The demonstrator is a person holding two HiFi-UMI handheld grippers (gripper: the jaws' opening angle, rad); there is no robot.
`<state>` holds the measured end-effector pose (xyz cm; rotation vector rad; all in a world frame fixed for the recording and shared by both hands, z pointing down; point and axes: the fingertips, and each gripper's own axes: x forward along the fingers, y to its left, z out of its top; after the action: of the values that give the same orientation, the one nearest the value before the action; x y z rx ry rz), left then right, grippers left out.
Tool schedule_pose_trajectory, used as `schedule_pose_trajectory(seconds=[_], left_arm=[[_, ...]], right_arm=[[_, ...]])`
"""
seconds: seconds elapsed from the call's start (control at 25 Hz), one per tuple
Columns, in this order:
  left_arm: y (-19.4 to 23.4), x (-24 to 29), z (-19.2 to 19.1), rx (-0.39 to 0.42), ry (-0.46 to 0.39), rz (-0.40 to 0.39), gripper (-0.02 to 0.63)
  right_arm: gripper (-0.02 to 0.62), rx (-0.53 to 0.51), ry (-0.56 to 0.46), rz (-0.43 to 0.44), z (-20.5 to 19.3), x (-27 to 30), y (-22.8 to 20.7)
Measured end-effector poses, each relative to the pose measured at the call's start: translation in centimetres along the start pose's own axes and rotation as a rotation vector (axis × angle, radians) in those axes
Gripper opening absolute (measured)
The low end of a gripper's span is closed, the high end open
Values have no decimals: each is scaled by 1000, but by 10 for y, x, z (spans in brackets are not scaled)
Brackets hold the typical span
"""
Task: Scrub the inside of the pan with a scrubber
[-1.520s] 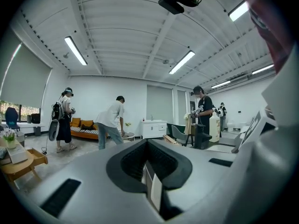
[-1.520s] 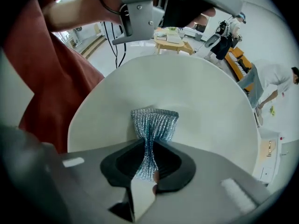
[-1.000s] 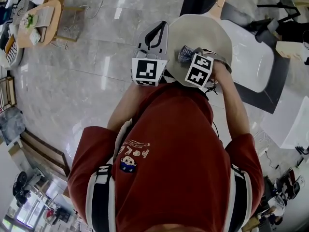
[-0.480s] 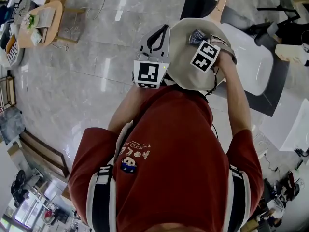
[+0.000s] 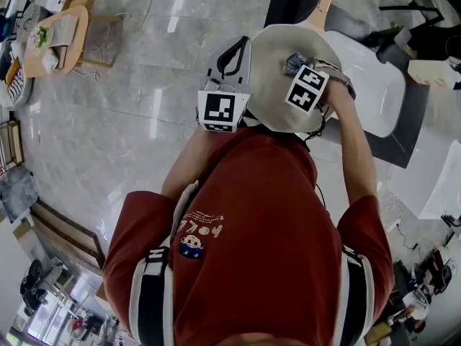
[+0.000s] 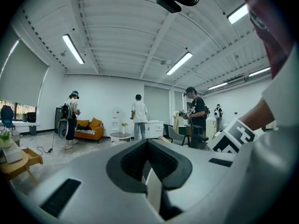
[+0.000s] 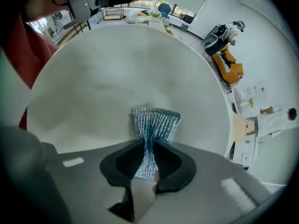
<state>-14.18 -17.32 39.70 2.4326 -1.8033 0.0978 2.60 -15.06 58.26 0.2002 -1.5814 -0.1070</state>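
Jaws of right gripper [image 7: 147, 158] clamped on scrubber [image 7: 155, 122], pressed against inside of pan [image 5: 277, 56]; left gripper [image 6: 148, 169] jaws shut on pan rim, holding it aloft; scrubber has swept from near side to far side; judgement: scrubbing under way, more strokes needed

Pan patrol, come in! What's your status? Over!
Left claw shut on pan rim. Right claw shut on scrubber, scrubber against pan's inside. Nothing in the way. Over.
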Motion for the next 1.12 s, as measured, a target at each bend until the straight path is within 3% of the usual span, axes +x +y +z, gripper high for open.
schedule_pose_trajectory(seconds=[0.32, 0.52, 0.68, 0.8, 1.12], left_arm=[[-9, 7, 0, -2, -10, -27, 6], [-13, 11, 4, -1, -21, -38, 6], [-16, 15, 12, 3, -29, -43, 6], [-16, 18, 16, -14, -12, -41, 6], [-19, 29, 36, -28, 2, -49, 5]], right_arm=[[81, -13, 41, 211, -13, -13, 62], [84, -15, -9, 355, 1, -20, 97], [86, 26, -79, 359, 6, -24, 98], [86, 122, -168, 348, 8, -29, 93], [84, 408, -449, 203, 9, -58, 43]])
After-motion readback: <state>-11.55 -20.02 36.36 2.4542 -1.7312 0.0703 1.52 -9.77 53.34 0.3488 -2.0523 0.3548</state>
